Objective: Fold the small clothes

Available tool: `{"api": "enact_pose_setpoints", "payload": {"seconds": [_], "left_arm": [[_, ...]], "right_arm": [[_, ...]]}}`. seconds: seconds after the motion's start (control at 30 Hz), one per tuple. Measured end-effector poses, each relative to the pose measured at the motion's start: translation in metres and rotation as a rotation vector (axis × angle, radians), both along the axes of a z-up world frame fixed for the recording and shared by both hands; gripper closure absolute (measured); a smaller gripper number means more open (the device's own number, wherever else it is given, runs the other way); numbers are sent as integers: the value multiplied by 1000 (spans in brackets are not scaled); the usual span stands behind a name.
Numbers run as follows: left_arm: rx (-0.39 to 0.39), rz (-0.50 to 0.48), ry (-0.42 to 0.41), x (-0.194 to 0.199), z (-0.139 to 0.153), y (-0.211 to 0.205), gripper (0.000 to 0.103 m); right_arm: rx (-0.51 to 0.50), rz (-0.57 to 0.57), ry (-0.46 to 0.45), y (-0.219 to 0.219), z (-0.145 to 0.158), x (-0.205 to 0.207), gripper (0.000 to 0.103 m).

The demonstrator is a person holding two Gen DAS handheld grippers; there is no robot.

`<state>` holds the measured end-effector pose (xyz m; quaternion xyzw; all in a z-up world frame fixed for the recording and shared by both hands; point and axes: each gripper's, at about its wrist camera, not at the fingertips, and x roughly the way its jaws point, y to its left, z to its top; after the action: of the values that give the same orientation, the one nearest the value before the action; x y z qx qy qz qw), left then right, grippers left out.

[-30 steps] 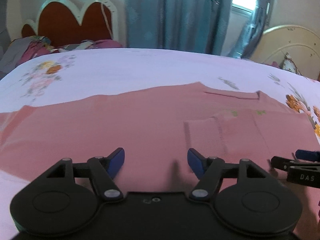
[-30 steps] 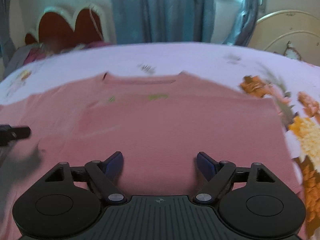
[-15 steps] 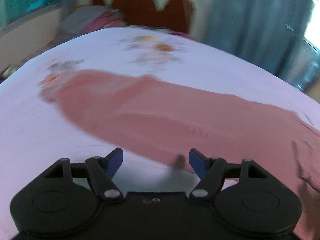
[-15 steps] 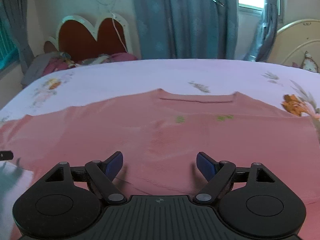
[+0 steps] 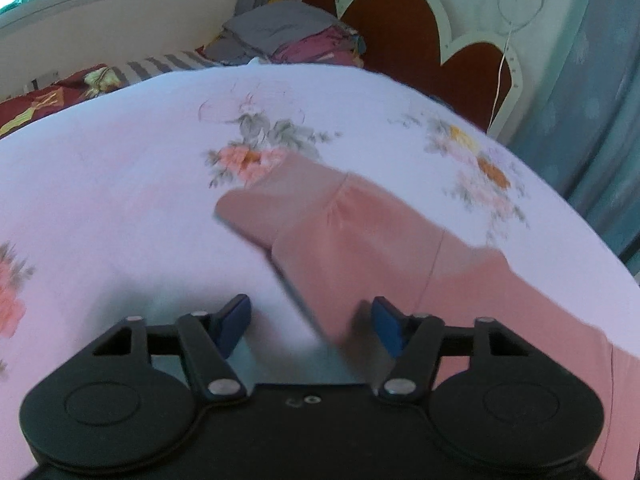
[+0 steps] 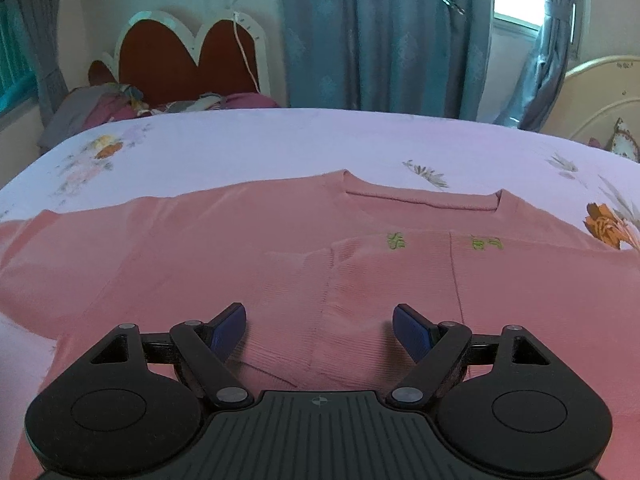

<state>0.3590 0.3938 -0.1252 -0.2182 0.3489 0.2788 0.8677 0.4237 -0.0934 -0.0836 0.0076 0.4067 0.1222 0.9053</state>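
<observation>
Sweater point(image 6: 280, 264) flat on bed point(image 6: 360, 140) for folding.
Your left tongs point(image 5: 310, 326) are closing astride the sleeve point(image 5: 360, 240) edge, unpinched; right tongs point(image 6: 318, 330) hover spread, empty.

Pink sweater point(image 6: 280, 256): knit cloth, fine ribbed texture, matt; green embroidered marks just below neckline.
Sweater sleeve point(image 5: 360, 236): same knit, matt, visible seams; cuff end slightly blurred.
Bedsheet point(image 6: 360, 140) under sweater: smooth woven cloth, matt, pale lilac with printed flowers.
Right gripper point(image 6: 319, 330): black plastic body, matt, ribbed top plate; blue pads look rubbery; small bright metal pivot pins.
Left gripper point(image 5: 311, 326): same black matt plastic, blue pads, metal pins.
Curtain point(image 6: 380, 36) beyond sweater: thin cloth, faint sheen.
Headboard point(image 6: 188, 56) beyond sweater: smooth, painted look.
</observation>
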Motion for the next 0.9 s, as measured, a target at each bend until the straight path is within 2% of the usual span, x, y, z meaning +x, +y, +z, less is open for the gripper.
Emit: {"api": "enact_pose_setpoints", "payload": {"seconds": [0.17, 0.23, 0.27, 0.4, 0.5, 0.57, 0.63, 0.67, 0.77, 0.9], "left_arm": [[-5, 48, -52, 6, -6, 12, 87], [-6, 42, -68, 6, -6, 12, 95], [7, 34, -71, 7, -5, 9, 96], [42, -16, -114, 10, 7, -5, 96], [82, -95, -165, 12, 30, -31, 96], [101, -172, -199, 14, 47, -55, 96], [105, -257, -229, 19, 61, -83, 96], [102, -299, -244, 21, 68, -98, 96], [87, -452, -288, 29, 85, -155, 96], [53, -648, -325, 39, 91, -233, 96]], "right_arm": [[-9, -48, -52, -9, 5, 1, 23], [-21, -63, -52, -12, 3, 3, 36], [-23, -72, -39, -13, 1, 5, 41], [-66, -48, 59, -11, -23, 12, 41], [-56, -45, 51, -12, -19, 14, 41], [-21, -65, 29, -17, -13, 12, 41], [-50, -36, 67, -14, -21, 13, 41], [-57, -24, 57, -14, -20, 12, 41], [6, -49, 20, -27, -5, 9, 41], [45, -90, -4, -53, 10, -3, 41]]}}
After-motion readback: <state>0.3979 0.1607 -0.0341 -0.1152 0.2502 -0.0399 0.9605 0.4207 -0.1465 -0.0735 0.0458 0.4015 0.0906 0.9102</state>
